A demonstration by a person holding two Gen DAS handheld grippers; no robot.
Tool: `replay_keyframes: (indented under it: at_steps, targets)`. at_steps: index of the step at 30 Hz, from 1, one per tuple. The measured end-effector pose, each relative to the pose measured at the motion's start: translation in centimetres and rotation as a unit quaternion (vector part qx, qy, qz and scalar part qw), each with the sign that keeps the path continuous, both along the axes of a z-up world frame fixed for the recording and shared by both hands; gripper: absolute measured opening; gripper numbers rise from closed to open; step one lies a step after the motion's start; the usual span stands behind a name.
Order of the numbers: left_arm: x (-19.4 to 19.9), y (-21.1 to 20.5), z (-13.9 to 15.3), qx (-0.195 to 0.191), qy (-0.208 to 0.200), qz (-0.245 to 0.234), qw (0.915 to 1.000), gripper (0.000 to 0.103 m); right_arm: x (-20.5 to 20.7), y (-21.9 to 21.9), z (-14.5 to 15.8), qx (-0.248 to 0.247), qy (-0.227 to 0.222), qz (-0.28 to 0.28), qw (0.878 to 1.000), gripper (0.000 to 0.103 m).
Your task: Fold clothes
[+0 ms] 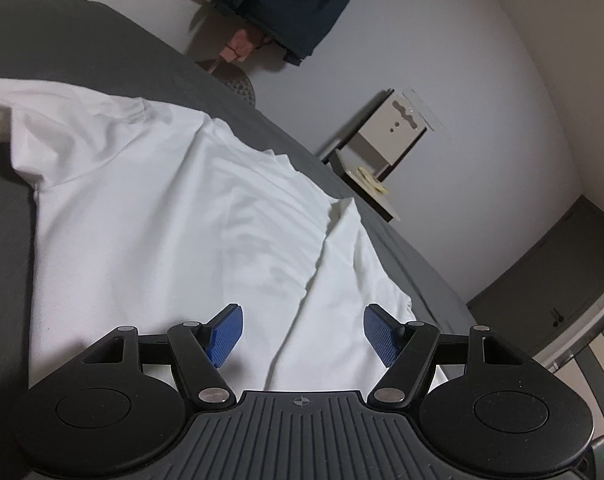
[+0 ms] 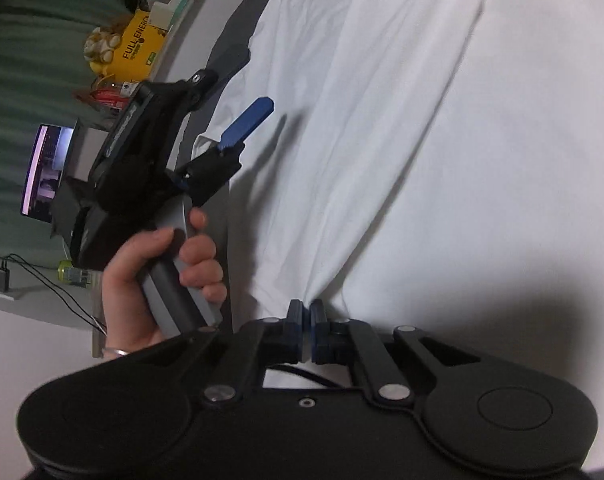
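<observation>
White T-shirt (image 1: 174, 216) spread flat over a dark grey bed (image 1: 62, 48), collar end toward the far edge and one short sleeve (image 1: 46, 128) lying out to the side. A long crease (image 1: 317, 264) runs down the cloth from near the collar toward the near hem.

Left gripper (image 1: 302, 336): released, its blue pads (image 1: 226, 336) standing well apart just above the near part of the T-shirt, one on each side of the crease, with nothing between them. In the right wrist view the same gripper (image 2: 258, 116) appears beside the T-shirt's edge, carried by a hand (image 2: 158, 276) wrapped around its grey handle; only one blue pad shows there.

Right gripper (image 2: 306, 312): clenched, its dark blue pads pressed together on a gathered pinch of the T-shirt (image 2: 381, 120); folds of cloth fan out from that pinch across the fabric.

Beyond the bed, away from the T-shirt: a pale wall with a small wall-mounted shelf (image 1: 381, 160), dark hanging garments (image 1: 294, 0), a lit screen (image 2: 46, 172), and a yellow box (image 2: 138, 48) on a ledge in front of a green curtain (image 2: 30, 40).
</observation>
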State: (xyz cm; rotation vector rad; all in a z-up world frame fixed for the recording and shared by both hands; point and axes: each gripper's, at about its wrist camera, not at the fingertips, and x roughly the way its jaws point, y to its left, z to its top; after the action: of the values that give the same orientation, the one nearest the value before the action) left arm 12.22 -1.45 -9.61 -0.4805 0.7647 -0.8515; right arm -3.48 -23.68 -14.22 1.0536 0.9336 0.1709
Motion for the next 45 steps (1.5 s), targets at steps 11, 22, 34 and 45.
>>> replay_keyframes:
  at_steps: [11,22,34,45]
  targets:
    - [-1.6,-2.5,1.2,0.004,-0.059,-0.053,0.9968,0.07,-7.7,-5.6,5.5,-0.066,-0.003,-0.009,0.998,0.028]
    - [-5.0,-8.4,1.5,0.07,-0.148,-0.16,0.9734,0.07,12.7,-20.6,16.3,-0.452,0.007,-0.059,0.89,0.069]
    - [-4.7,-8.4,-0.8,0.063,-0.099,-0.208,0.9709,0.07,37.2,-17.1,8.4,-0.607,0.311,0.144,0.717,0.081]
    - [-4.1,-9.0,-1.4,0.049,-0.084,-0.209,0.9732,0.07,38.5,-16.5,5.8,-0.694,0.326,0.109,0.633,0.085]
